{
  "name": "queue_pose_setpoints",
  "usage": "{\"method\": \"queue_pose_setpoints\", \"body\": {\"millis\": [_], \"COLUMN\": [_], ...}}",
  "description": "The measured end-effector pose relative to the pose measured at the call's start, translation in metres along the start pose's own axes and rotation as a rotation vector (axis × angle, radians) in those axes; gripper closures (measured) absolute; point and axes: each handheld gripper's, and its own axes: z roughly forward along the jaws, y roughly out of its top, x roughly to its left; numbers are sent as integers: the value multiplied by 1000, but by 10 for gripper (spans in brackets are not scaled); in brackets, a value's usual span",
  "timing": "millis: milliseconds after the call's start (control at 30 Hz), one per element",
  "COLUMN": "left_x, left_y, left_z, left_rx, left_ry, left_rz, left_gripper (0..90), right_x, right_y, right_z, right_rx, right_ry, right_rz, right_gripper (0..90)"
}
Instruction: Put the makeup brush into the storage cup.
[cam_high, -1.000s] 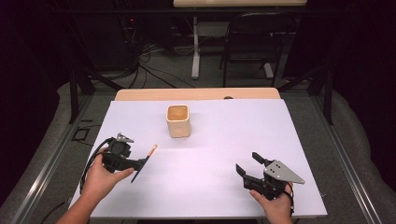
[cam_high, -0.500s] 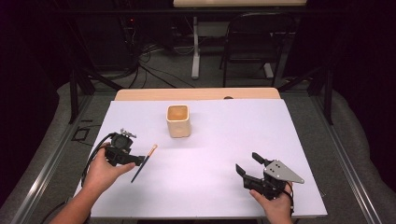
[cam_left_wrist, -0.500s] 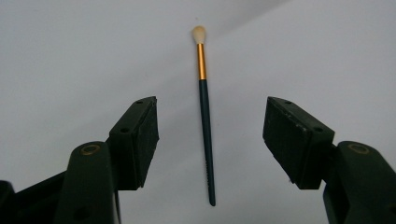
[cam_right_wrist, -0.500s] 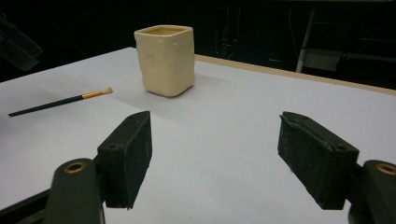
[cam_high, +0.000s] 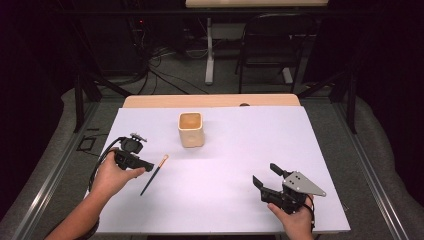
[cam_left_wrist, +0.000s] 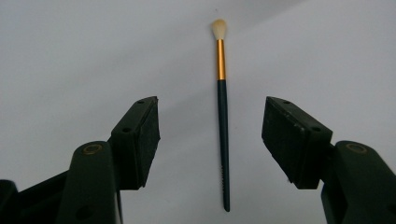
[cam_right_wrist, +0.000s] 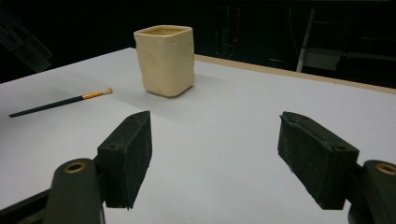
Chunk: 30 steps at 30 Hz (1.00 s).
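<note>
A thin paintbrush (cam_high: 154, 175) with a dark handle, gold ferrule and pale tip lies flat on the white table. My left gripper (cam_high: 144, 165) is just left of it, open and holding nothing. In the left gripper view the paintbrush (cam_left_wrist: 222, 116) runs lengthwise between the spread jaws of the left gripper (cam_left_wrist: 210, 105), tip pointing away, lying on the table below them. A cream square cup (cam_high: 191, 129) stands upright at the table's middle back. My right gripper (cam_high: 266, 175) rests open and empty near the front right. It faces the cup (cam_right_wrist: 164, 59) and the paintbrush (cam_right_wrist: 60, 103).
The white table sheet (cam_high: 235, 150) covers a wooden table whose bare edge (cam_high: 210, 100) shows at the back. A black chair (cam_high: 272, 45) and floor cables lie beyond the table. A cable (cam_high: 100, 165) trails from the left gripper.
My left gripper has drawn back a little toward the left and far side, away from the paintbrush. The paintbrush, cup and right gripper have stayed put.
</note>
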Motion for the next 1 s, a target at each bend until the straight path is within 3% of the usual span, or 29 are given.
{"method": "queue_pose_setpoints", "body": {"millis": [300, 1000], "left_x": [4, -2], "left_y": [5, 26], "left_z": [2, 13], "left_rx": [25, 38], "left_ry": [8, 24], "left_rz": [-8, -14], "left_gripper": [368, 341], "right_x": [0, -1], "right_y": [0, 0], "right_z": [1, 1], "right_rx": [4, 16], "right_ry": [5, 5], "right_rz": [0, 6], "right_gripper": [259, 259]}}
